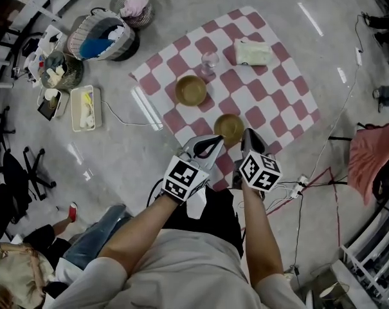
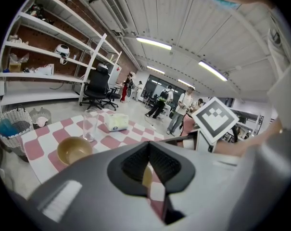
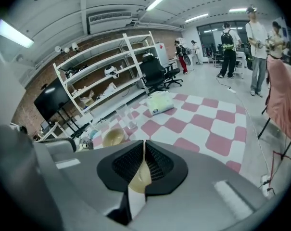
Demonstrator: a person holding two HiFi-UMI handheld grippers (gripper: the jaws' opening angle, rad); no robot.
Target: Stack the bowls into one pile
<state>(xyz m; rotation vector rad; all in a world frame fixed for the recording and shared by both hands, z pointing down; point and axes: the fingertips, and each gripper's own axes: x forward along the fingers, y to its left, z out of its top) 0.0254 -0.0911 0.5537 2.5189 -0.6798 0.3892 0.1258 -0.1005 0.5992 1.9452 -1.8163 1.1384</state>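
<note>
Nothing stacked yet, tbh. The far bowl (image 1: 191,90) sat by the glass (image 1: 209,62) on the checkered mat (image 1: 278,82). The near bowl (image 1: 229,127) sat apart from it, right in front of both claws. The left claw (image 1: 209,147) and right claw (image 1: 249,139) were held out side by side on bare forearms, tipped down over the near bowl's closer rim. Both had their jaws pressed together with nothing gripped. I'd say the whole job was left to do.
</note>
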